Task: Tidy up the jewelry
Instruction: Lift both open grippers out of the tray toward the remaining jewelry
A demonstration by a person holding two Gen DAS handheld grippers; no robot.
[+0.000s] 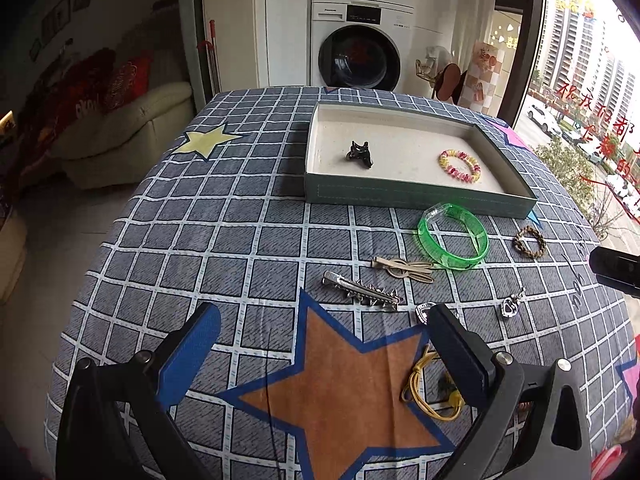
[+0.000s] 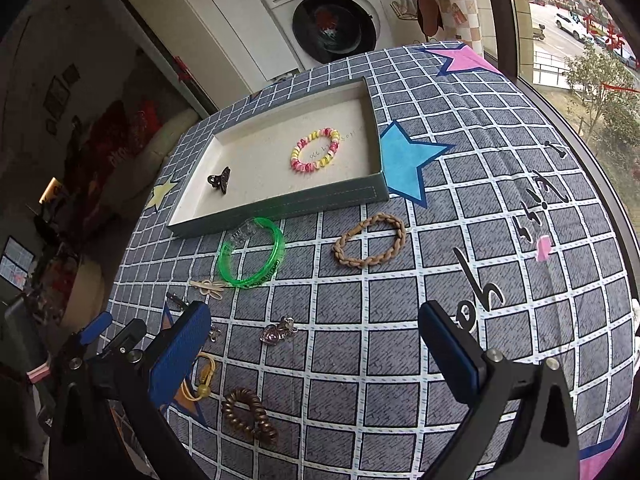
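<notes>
A shallow green box [image 1: 416,196] [image 2: 280,210] with a pale floor holds a black claw clip [image 1: 360,154] [image 2: 219,181] and a pink-yellow coil bracelet [image 1: 460,165] [image 2: 316,150]. In front of it lie a green bangle [image 1: 454,242] [image 2: 252,258], a braided brown band [image 1: 529,242] [image 2: 370,245], a tan bow clip [image 1: 404,269] [image 2: 210,287], a spiked silver clip [image 1: 362,291], a silver pendant [image 1: 511,305] [image 2: 278,331], a yellow cord [image 1: 430,394] [image 2: 202,378] and a brown spiral tie [image 2: 250,414]. My left gripper [image 1: 322,324] and right gripper [image 2: 316,322] hover open, holding nothing.
The table wears a grey checked cloth [image 1: 248,232] with an orange star [image 1: 340,384] near me and a blue star [image 2: 408,160] beside the box. A washing machine [image 1: 360,52] stands behind the table, a window [image 1: 592,92] to the right, a sofa [image 1: 132,128] to the left.
</notes>
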